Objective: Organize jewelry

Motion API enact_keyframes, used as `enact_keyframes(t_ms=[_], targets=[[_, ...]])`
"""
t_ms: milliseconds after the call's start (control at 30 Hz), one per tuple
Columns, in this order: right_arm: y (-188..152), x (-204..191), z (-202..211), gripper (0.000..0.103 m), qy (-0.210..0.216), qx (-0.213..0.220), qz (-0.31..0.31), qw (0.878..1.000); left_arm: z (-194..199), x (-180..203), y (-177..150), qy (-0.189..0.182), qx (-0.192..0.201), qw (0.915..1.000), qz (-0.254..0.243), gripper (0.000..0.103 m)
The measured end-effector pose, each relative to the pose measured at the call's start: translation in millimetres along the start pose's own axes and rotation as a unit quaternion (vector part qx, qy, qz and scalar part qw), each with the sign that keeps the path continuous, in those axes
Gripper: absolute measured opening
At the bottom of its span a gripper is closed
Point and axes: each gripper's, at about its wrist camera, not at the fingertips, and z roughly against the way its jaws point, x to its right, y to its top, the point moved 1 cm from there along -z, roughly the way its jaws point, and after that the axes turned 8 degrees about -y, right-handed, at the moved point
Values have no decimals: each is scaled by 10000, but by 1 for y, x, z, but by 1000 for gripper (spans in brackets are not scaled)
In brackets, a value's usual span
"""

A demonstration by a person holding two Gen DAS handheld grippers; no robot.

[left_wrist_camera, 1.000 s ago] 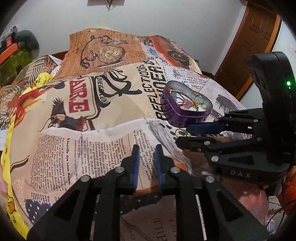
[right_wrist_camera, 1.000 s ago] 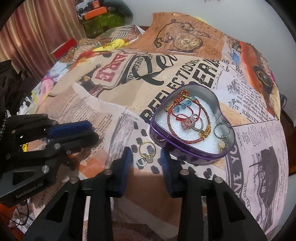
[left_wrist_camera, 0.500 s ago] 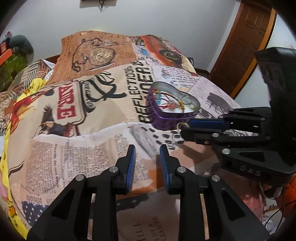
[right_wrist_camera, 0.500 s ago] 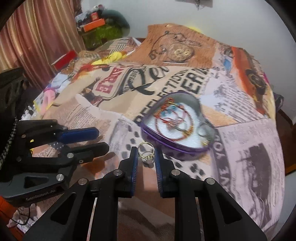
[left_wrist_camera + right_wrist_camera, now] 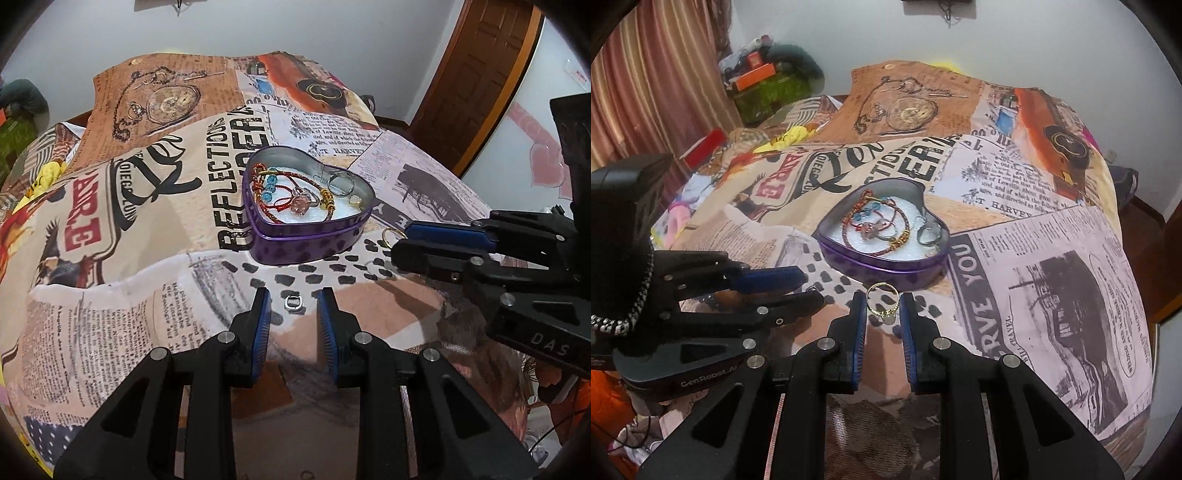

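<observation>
Right fingers (image 5: 882, 308) now pinching gold ring (image 5: 881, 299); left fingers (image 5: 294, 308) wider apart than before.

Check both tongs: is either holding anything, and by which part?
Right tongs grip the gold ring across its band's sides. Left tongs hold nothing, open around a small silver ring.

A purple heart-shaped tin (image 5: 308, 236) sits open on the bed, holding red cord bracelets (image 5: 284, 199), blue beads and rings. Just beside it stands a gold ring (image 5: 882, 301) — upright; a small silver ring (image 5: 293, 302) lies flat nearby.
</observation>
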Motion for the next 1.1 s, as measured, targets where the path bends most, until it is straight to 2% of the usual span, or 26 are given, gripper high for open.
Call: enact_keyframes(t_ms=[267,333,400,667,1100], targets=[[-2,5,-1,16,87,34,-126,9999,-6,-1,1,-53,-9,10000,28,25],[-2,6,-1,16,99,44,-123,9999,-7,-2,1,17,-3,10000,41,14],[-3,5,0,16,106,60,-120,9999,-7,-3,1,50,-7,10000,68,8],[-1,8,7,16,55,134,-163,9998,0,4,-1,148,76,9998,-69,8],[16,18,23,16,-62,437,-297,9986,42,14,23,221,669,9972,-261,8]])
